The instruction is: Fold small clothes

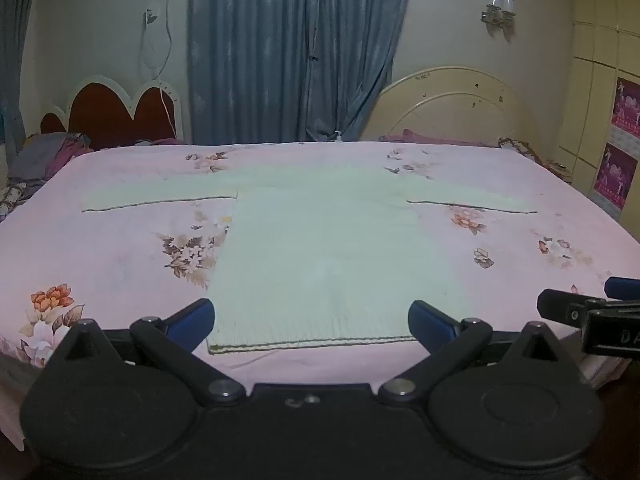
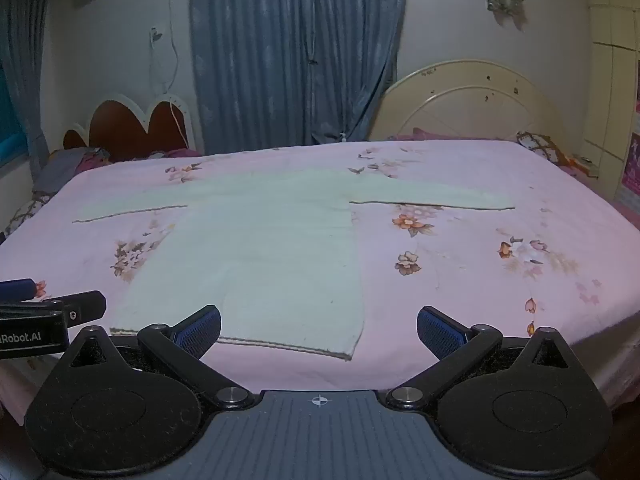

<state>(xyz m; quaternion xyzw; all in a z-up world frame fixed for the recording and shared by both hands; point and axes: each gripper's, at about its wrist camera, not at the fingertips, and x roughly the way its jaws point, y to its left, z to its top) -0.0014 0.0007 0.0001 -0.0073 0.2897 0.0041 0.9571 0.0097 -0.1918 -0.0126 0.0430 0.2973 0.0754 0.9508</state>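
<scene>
A pale green long-sleeved sweater (image 1: 320,248) lies flat on the pink floral bed sheet (image 1: 120,248), sleeves spread left and right, hem toward me. My left gripper (image 1: 312,322) is open and empty just short of the hem. In the right wrist view the sweater (image 2: 256,256) lies left of centre. My right gripper (image 2: 319,330) is open and empty, over the sweater's lower right hem corner (image 2: 348,354). Each gripper shows at the edge of the other's view: the right one (image 1: 592,312) and the left one (image 2: 48,316).
The bed's near edge runs just under both grippers. A red heart-shaped headboard (image 1: 116,112) and a cream headboard (image 1: 460,108) stand behind, with blue curtains (image 1: 296,48) between. Pillows and bedding (image 1: 44,156) lie at the far left; a wardrobe (image 1: 600,80) is at right.
</scene>
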